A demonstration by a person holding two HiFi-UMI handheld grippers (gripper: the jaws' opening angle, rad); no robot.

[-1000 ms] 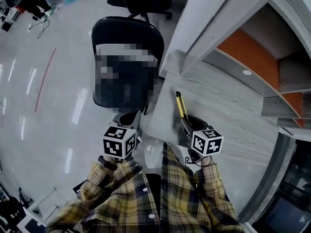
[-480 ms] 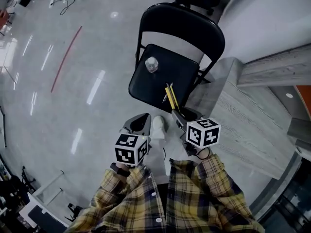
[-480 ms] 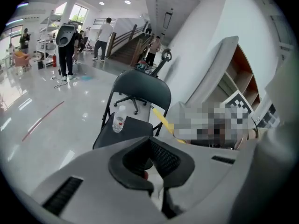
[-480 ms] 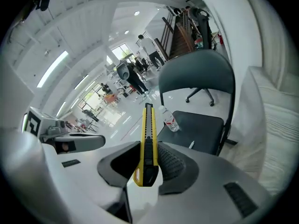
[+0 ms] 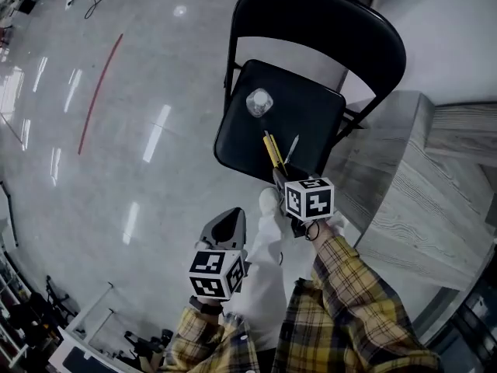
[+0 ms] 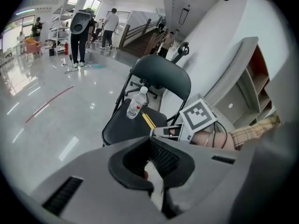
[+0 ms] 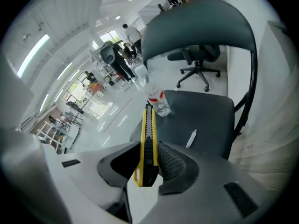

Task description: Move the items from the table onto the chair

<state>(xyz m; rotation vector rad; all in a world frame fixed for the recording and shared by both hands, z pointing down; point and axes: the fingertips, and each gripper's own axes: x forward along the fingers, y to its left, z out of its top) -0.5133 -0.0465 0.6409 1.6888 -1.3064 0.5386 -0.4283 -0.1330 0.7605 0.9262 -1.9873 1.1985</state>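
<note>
A black folding chair [image 5: 311, 115] stands beside the grey wooden table [image 5: 419, 177]. On its seat stand a clear water bottle [image 5: 258, 102] and a small pale pen-like item [image 5: 292, 149]. My right gripper [image 5: 279, 176] hangs over the seat's near edge, shut on a yellow utility knife [image 5: 272, 152] that points toward the bottle. In the right gripper view the knife [image 7: 147, 148] stands on edge between the pads, with the bottle [image 7: 156, 99] and the pen-like item [image 7: 191, 138] beyond it. My left gripper [image 5: 227, 225] is lower left, over the floor, shut and empty.
Glossy floor with a red line [image 5: 99, 92] spreads to the left of the chair. The person's light trousers and shoe [image 5: 268, 231] lie between the grippers. Far off in the left gripper view stand several people [image 6: 81, 31] and an office chair [image 6: 149, 85].
The head view swung from the table to the chair. My right gripper carried the knife off the table to above the chair seat. The left gripper dropped lower and back.
</note>
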